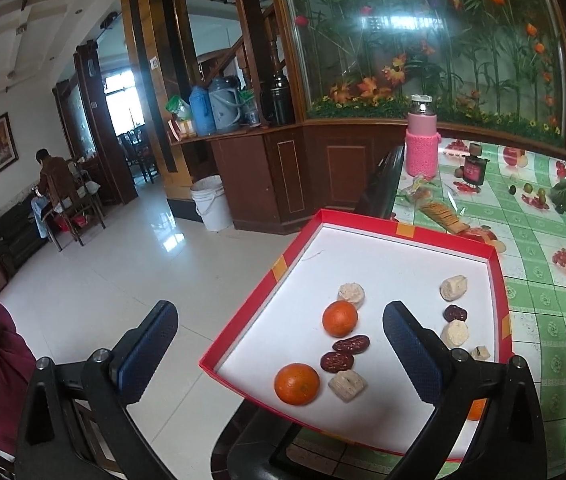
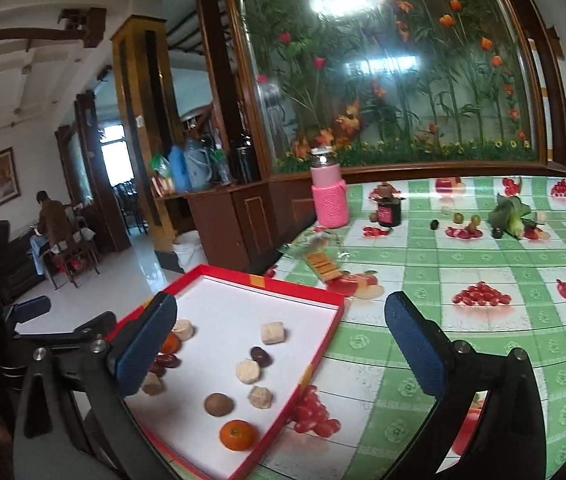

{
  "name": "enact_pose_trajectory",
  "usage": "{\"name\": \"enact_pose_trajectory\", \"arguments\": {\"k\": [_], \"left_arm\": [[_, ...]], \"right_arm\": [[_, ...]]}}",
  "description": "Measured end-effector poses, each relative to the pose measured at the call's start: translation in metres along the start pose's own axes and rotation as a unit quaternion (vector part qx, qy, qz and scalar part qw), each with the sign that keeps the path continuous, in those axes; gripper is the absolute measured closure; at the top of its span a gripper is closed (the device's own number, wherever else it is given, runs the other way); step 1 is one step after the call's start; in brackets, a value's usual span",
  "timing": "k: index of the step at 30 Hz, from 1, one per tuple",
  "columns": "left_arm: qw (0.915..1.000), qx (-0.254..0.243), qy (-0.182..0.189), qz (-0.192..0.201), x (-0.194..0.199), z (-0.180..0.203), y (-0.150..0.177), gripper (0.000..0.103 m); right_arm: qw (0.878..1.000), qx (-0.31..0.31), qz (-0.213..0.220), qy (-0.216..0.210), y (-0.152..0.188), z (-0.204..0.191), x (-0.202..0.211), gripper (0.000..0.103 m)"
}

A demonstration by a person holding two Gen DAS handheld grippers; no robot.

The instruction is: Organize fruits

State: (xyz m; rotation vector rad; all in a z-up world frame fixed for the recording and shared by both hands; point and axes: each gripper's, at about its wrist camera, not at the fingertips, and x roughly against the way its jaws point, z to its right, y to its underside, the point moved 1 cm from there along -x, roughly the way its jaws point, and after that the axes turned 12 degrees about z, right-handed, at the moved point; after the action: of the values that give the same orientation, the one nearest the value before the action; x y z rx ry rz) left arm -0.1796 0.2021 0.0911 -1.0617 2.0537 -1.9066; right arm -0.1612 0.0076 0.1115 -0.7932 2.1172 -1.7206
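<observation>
Both my grippers, left [image 1: 279, 354] and right [image 2: 281, 346], hang open and empty. The nearest round orange tangerine [image 1: 297, 383] in the shallow red-rimmed white cardboard tray [image 1: 363, 224] lies at six o'clock between my left gripper's fingers; that gripper looks nearer.

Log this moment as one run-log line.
left gripper: open, empty | right gripper: open, empty | red tray: oranges, dates, pale chunks inside, scattered
</observation>
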Motion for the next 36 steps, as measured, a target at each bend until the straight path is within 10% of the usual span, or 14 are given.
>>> {"name": "enact_pose_trajectory", "arguments": {"k": [26, 36], "left_arm": [[0.9991, 0.03, 0.024, 0.016, 0.006, -0.024, 0.002, 0.0], [0.9971, 0.03, -0.019, 0.067, 0.032, -0.047, -0.009, 0.0]], "right_arm": [[0.999, 0.029, -0.043, 0.009, 0.02, -0.021, -0.015, 0.0], [1.0, 0.015, -0.02, 0.006, 0.009, -0.03, -0.003, 0.0]]}}
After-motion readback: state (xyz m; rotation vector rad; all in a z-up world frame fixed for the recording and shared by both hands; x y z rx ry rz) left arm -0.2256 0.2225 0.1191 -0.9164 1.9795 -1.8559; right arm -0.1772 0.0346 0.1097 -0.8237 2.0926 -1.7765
